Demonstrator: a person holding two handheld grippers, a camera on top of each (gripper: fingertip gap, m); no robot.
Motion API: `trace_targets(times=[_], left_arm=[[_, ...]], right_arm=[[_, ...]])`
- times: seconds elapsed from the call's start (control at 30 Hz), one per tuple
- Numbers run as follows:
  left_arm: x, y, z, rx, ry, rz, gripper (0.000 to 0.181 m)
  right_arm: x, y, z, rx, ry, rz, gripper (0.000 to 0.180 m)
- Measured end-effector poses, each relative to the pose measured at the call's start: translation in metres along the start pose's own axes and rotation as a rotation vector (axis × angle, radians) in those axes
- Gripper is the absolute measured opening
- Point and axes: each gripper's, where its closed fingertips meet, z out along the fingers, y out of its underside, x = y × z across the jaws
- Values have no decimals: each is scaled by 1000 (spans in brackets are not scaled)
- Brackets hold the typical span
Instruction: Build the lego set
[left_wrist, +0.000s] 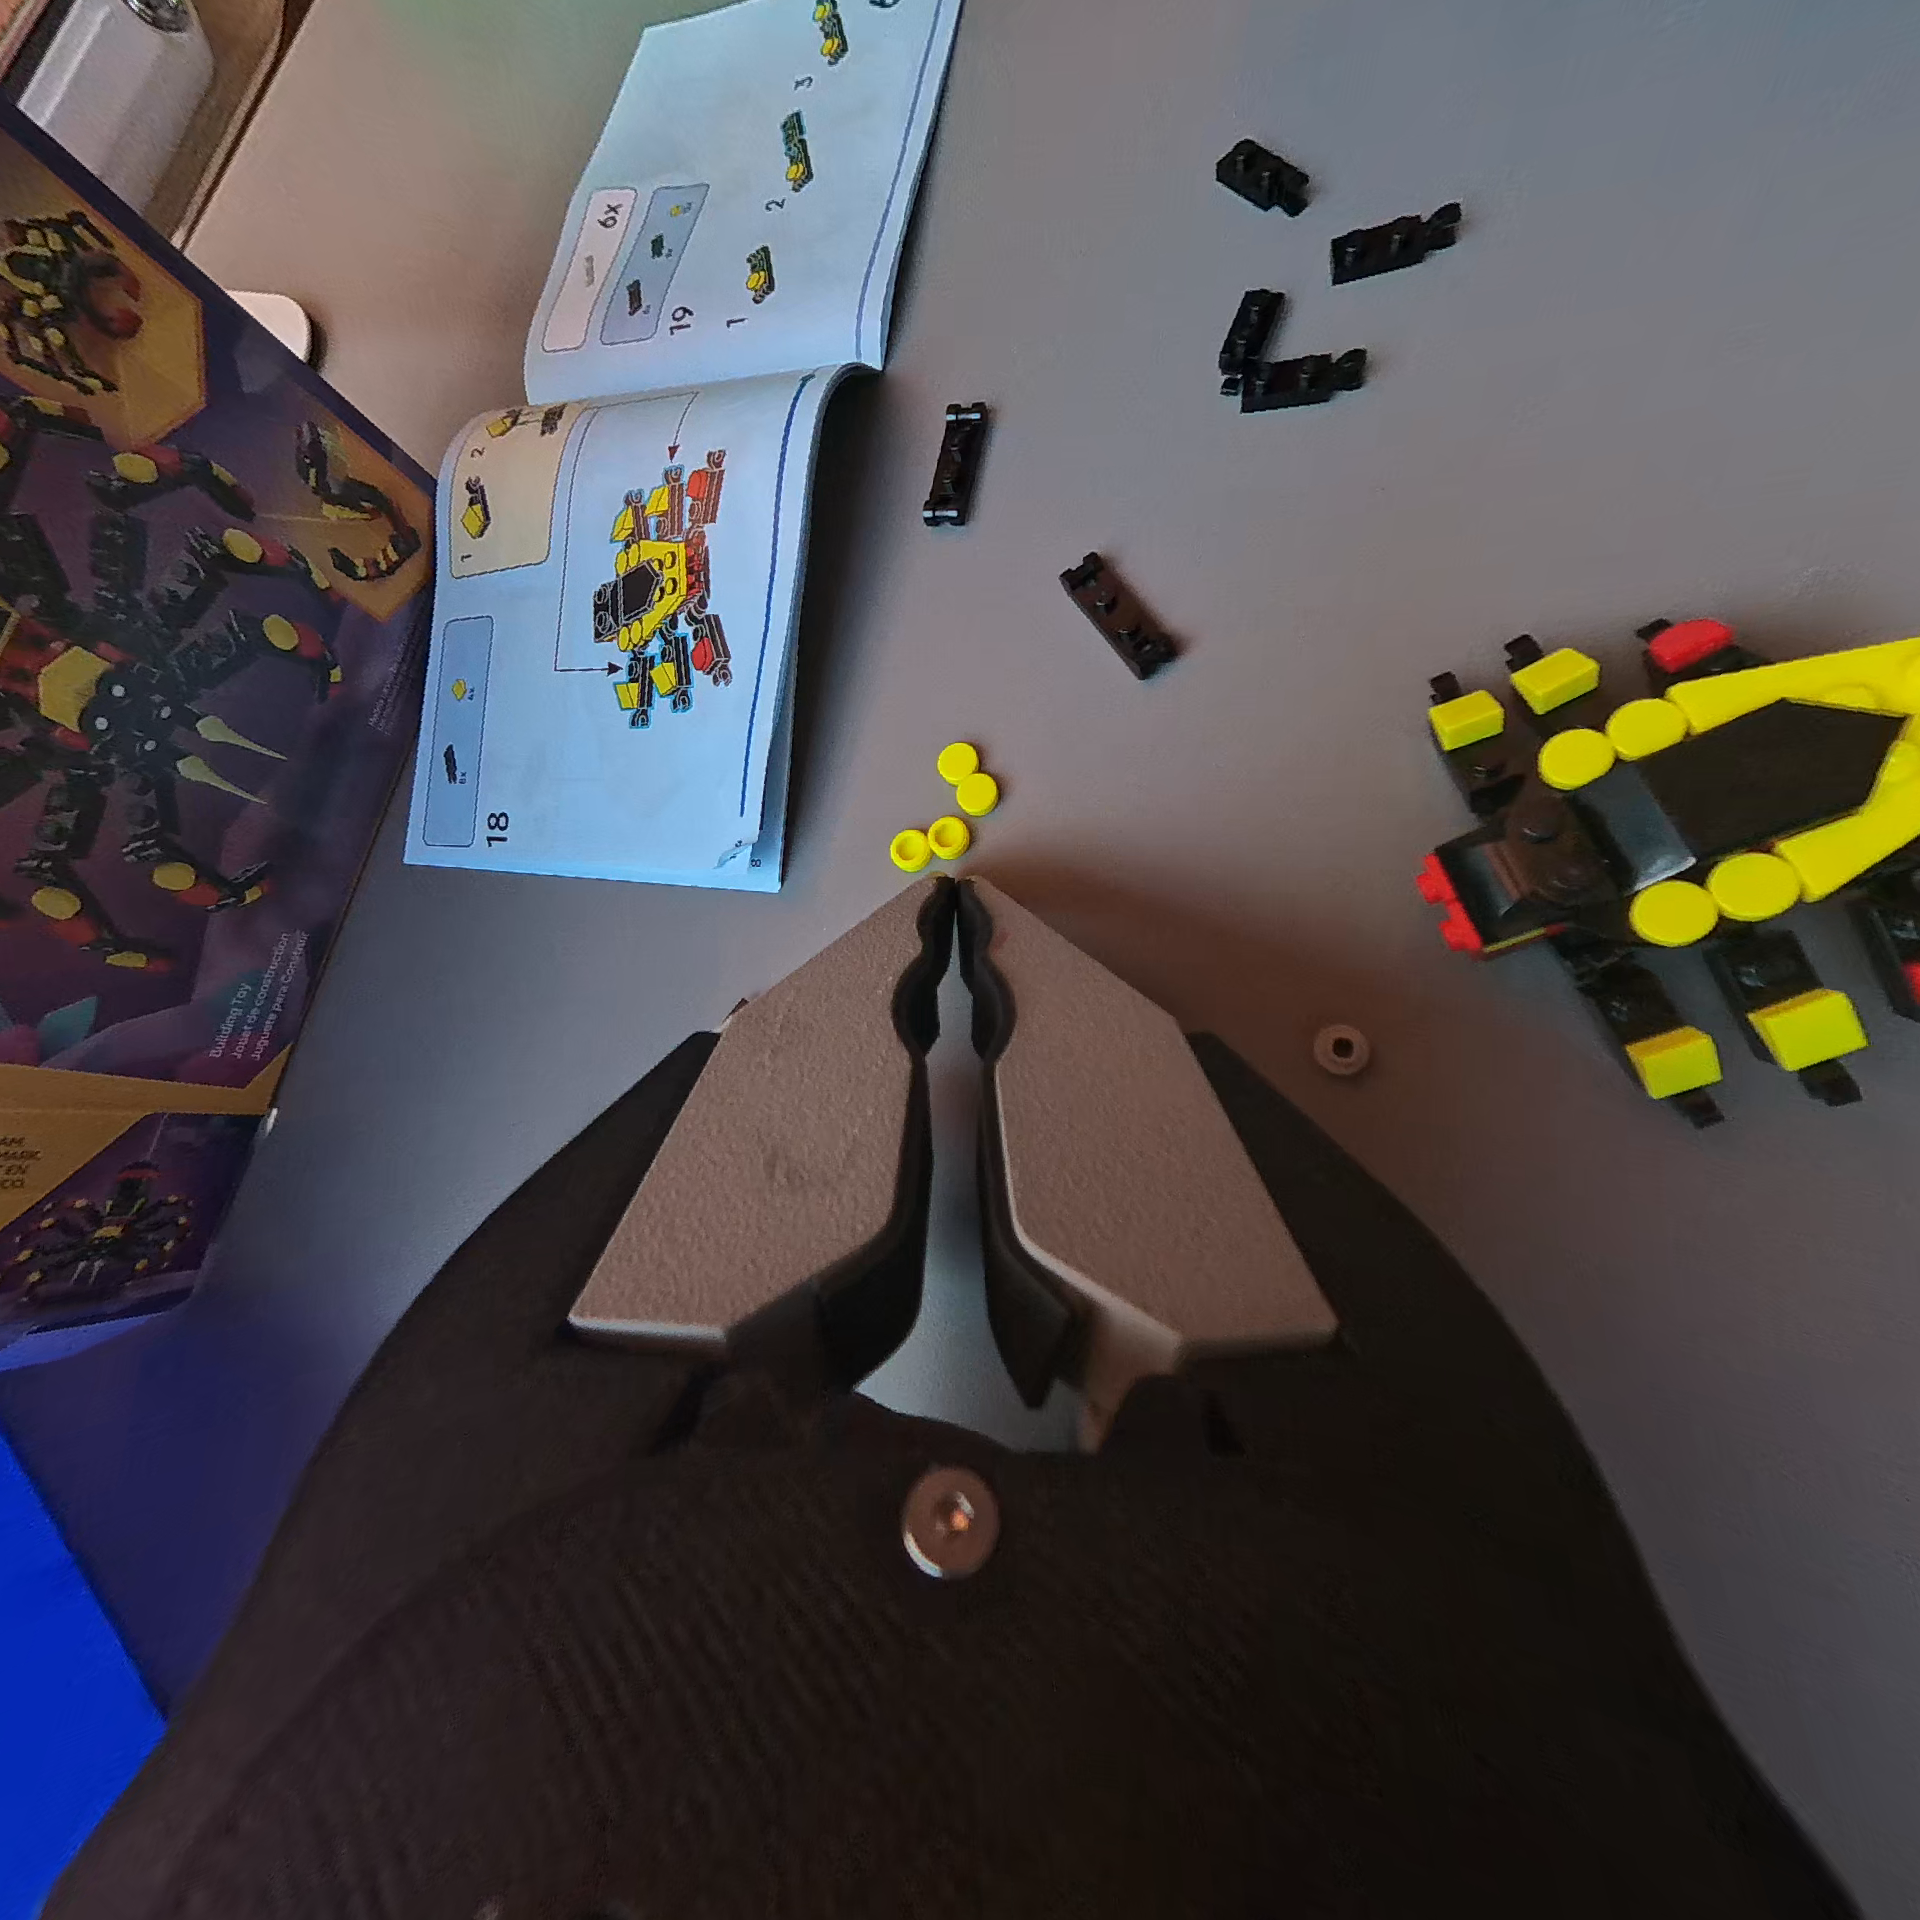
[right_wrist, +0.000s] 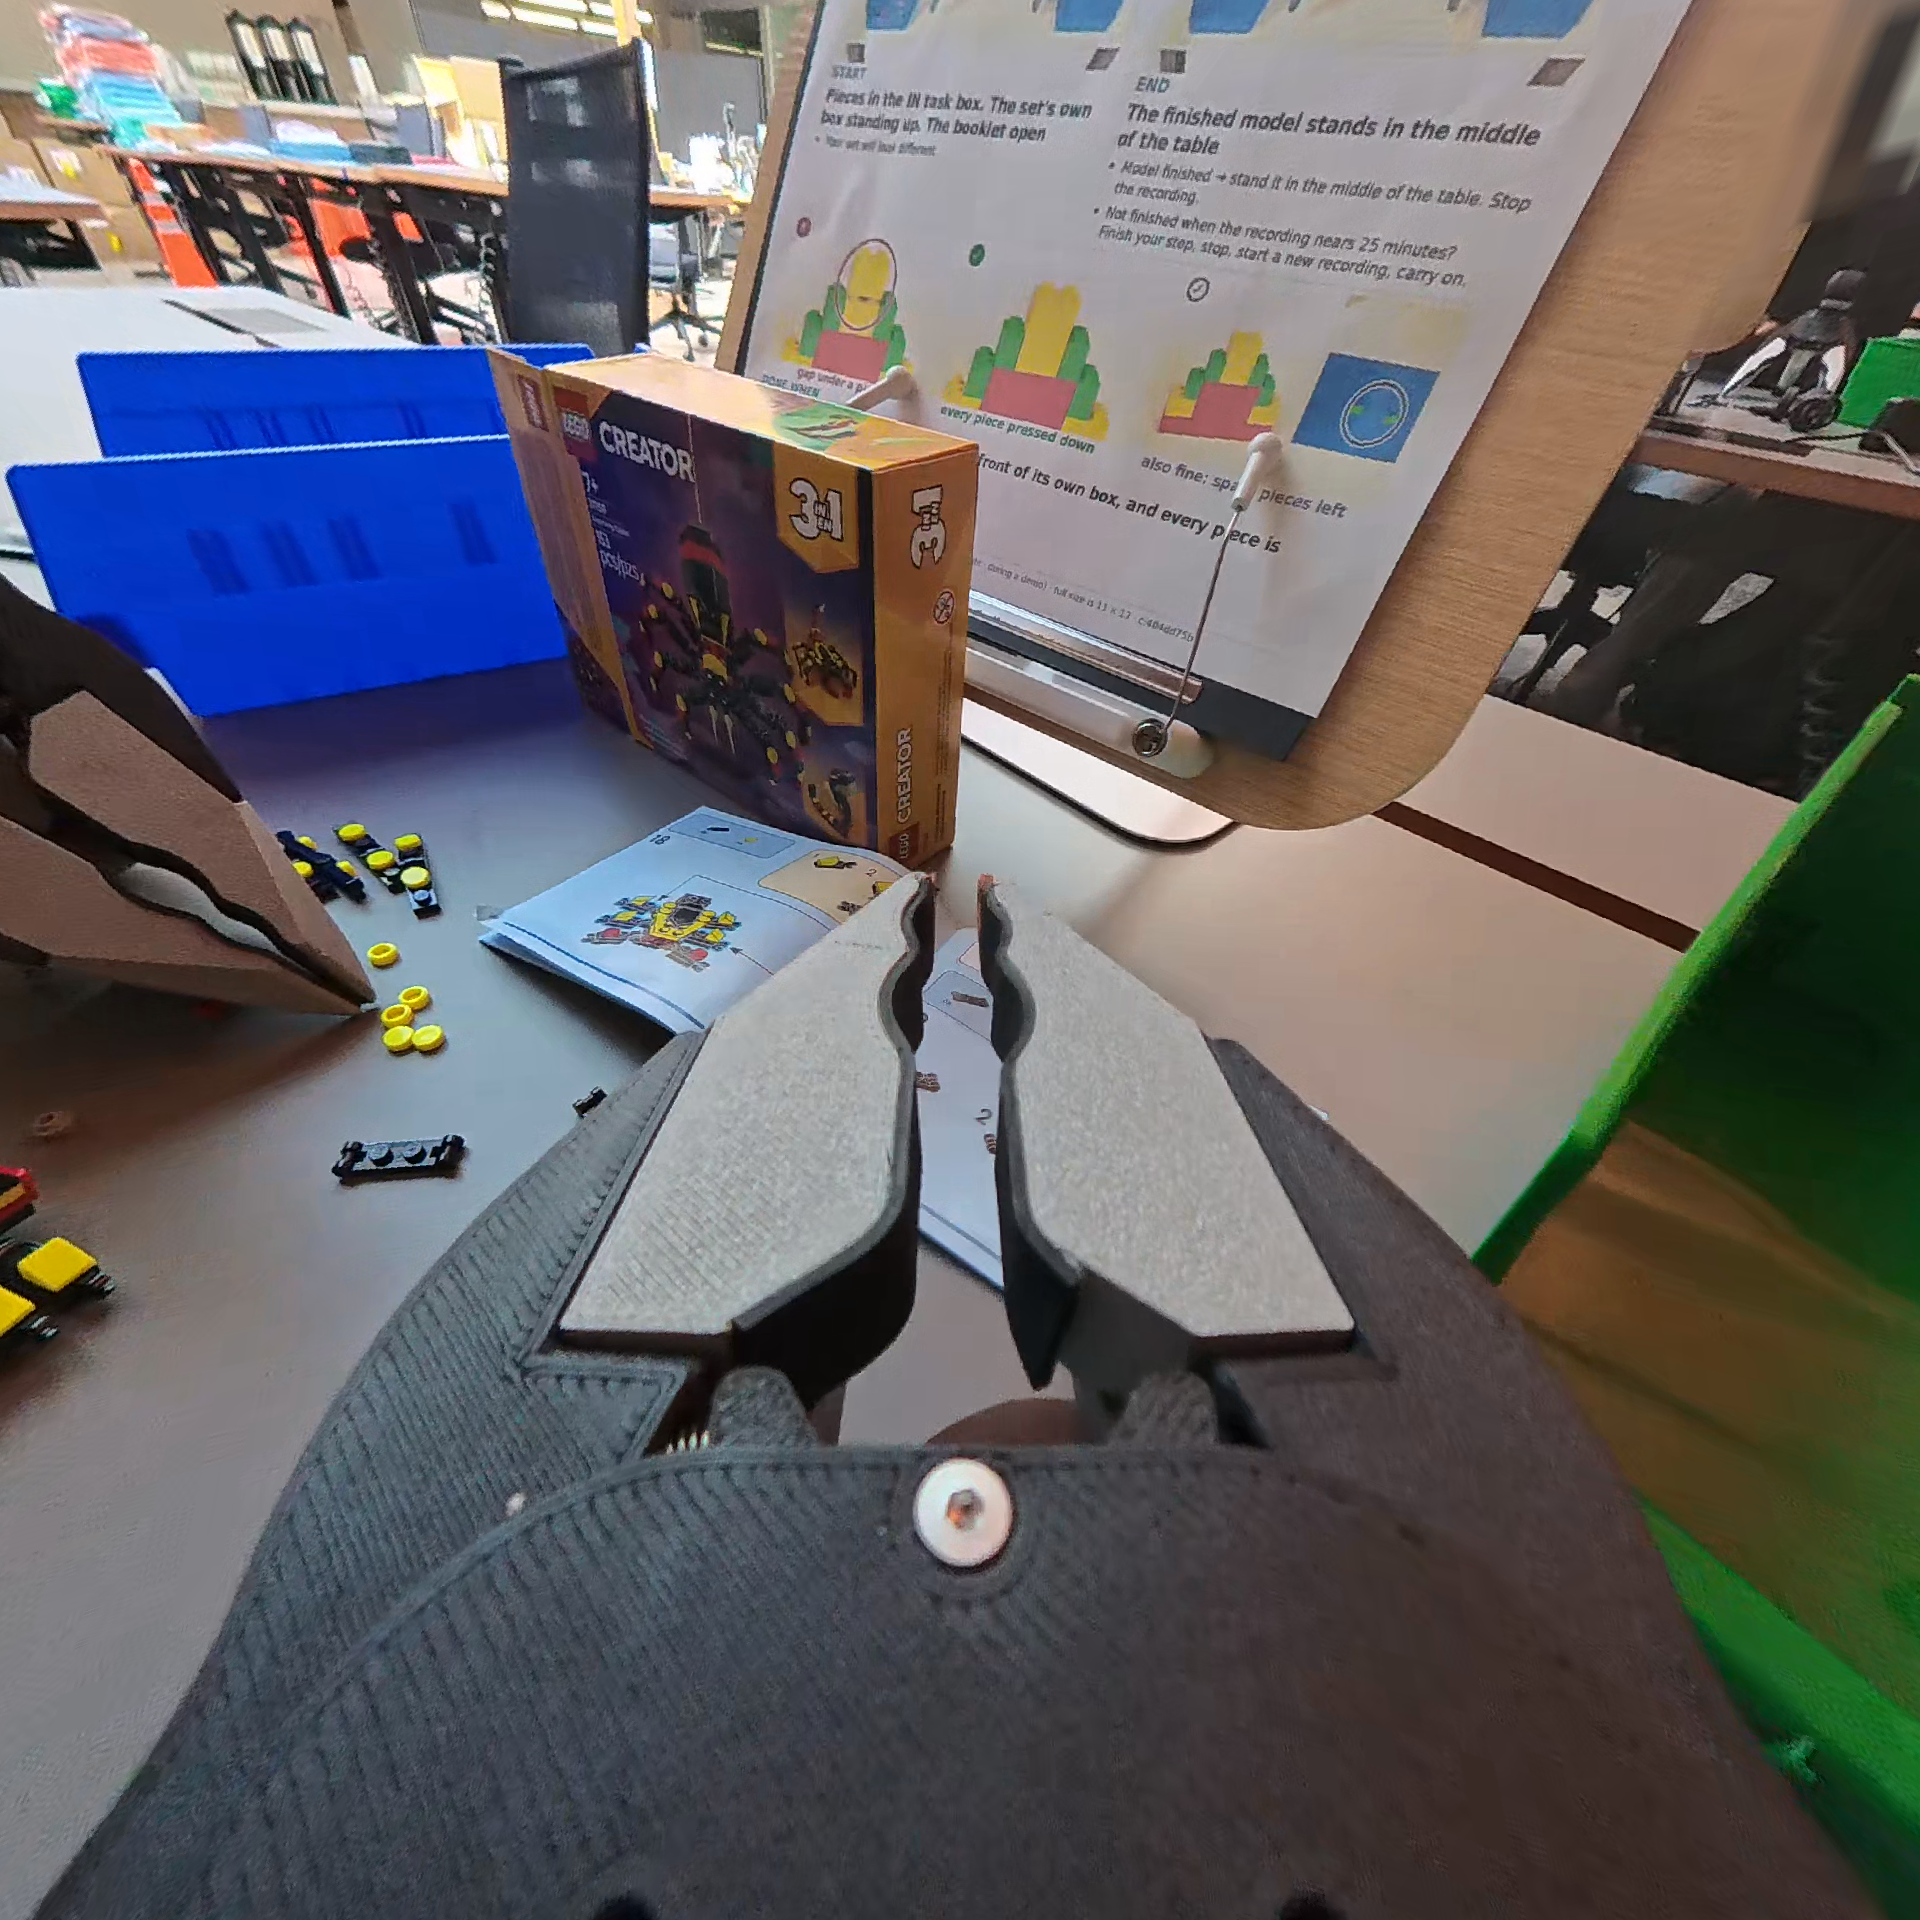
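My left gripper (left_wrist: 954, 885) was pinched closed, empty, yellow round studs (left_wrist: 948, 805) just beyond its tips. My right gripper (right_wrist: 956, 885) stood narrowly parted above the booklet (right_wrist: 665, 914).

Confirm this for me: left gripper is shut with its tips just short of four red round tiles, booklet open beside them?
Not quite: the round tiles are yellow, not red, as the left wrist view shows. The left gripper is shut just short of them, the booklet open beside.

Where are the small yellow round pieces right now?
In the left wrist view, the yellow round pieces lie on the table just beyond the left gripper, right of the booklet.
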Motion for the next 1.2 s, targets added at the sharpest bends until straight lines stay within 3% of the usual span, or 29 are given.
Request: trace_targets(times=[0.37, 0.7, 0.87, 1.03, 1.2], left_arm=[[0, 0, 0, 0, -1, 2, 0], [0, 0, 0, 1, -4, 5, 0], [0, 0, 0, 1, -2, 4, 0], [0, 0, 0, 0, -6, 6, 0], [0, 0, 0, 0, -10, 11, 0]], right_arm=[[-19, 8, 7, -52, -82, -36, 5], [-35, 30, 16, -170, -75, -245, 1], [-65, 47, 18, -253, -219, -289, 0], [-127, 63, 16, -358, -451, -312, 0], [-157, 74, 27, -477, -536, -446, 2]])
